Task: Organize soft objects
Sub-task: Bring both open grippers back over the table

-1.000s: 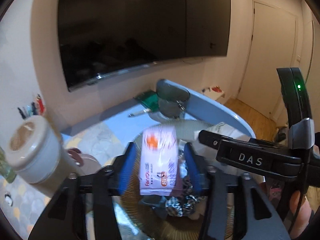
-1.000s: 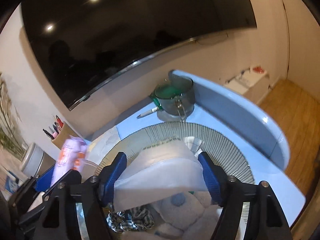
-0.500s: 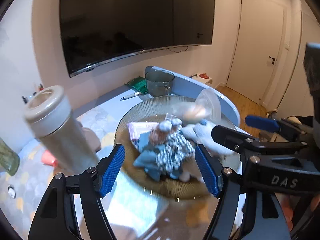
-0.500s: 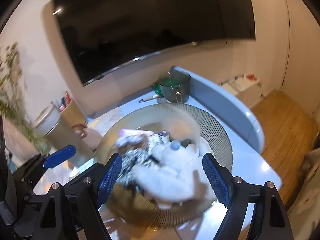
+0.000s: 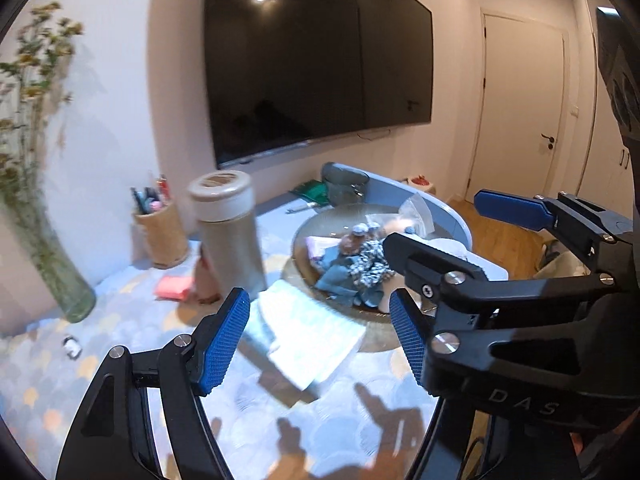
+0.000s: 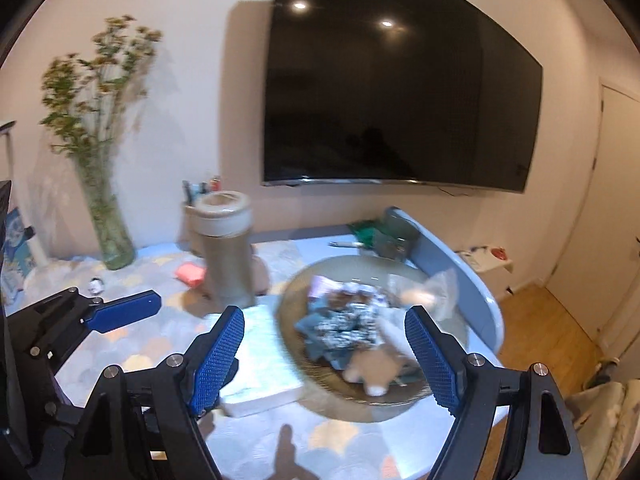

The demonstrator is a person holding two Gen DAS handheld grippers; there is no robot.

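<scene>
Right wrist view: the right gripper and left gripper are seen spread, nothing grasped. The white pack beside the bowl is best approached squarely and pinched across its narrow width.

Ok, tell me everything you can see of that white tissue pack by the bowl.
The white tissue pack is a flat, soft-looking rectangular packet in pale wrapping, blurred in both views. It lies flat on the patterned tabletop, just left of the ribbed bowl, with its far end near the tall beige canister. Its edge seems to meet the bowl's rim; neither gripper touches it.
</scene>
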